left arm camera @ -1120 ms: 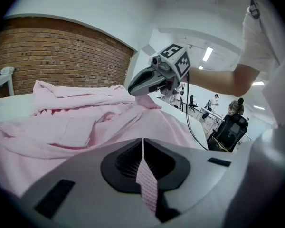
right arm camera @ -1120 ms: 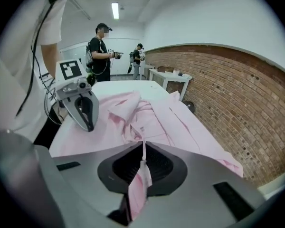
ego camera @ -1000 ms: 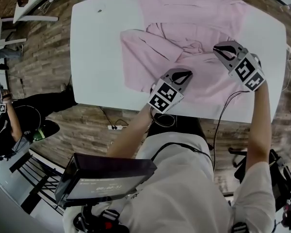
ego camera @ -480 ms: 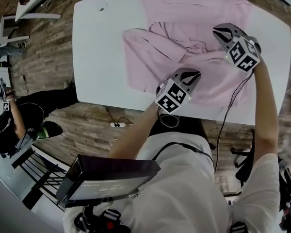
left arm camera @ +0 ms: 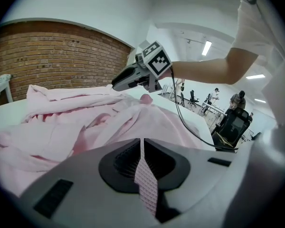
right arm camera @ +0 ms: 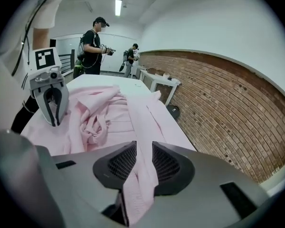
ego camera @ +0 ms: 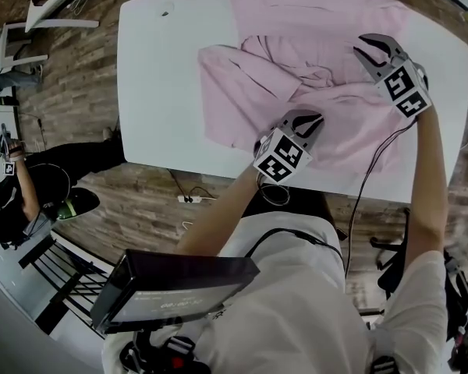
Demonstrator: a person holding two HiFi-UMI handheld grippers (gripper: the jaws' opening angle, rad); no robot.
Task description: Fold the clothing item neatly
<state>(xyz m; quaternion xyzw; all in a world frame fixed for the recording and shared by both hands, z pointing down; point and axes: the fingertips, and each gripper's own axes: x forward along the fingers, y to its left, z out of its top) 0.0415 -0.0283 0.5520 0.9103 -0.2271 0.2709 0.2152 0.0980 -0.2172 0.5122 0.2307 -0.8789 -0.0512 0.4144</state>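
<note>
Head view, from the left: a crouching person (ego camera: 15,201) on the floor (ego camera: 70,84), well apart from either pair of jaws. Next comes a white table (ego camera: 156,84) under both, and a dark box (ego camera: 171,287) at the wearer's chest, well behind the left gripper (ego camera: 316,118). A cable (ego camera: 366,185) trails back from the right gripper (ego camera: 372,47). Nothing stands between the jaws and the cloth. In the left gripper view a brick wall (left arm camera: 52,61) runs far ahead of the jaws. In the right gripper view another stretch of brick lies off to the jaws' right, with people (right arm camera: 92,39) standing beyond.

The shirt (ego camera: 312,22) is pink and spread over the table. It is rumpled into bunched folds at its middle, with one flat flap laid out to the left.

The left jaws sit at the shirt's near edge, pressed together on a thin pleat of it, and the rest of the cloth rises ahead of them. The right jaws are at the shirt's right side. They stand partly spread and have just been opening, with a band of shirt running between them and onward ahead. That band looks loose, though whether the pads still brush it is hard to say.
</note>
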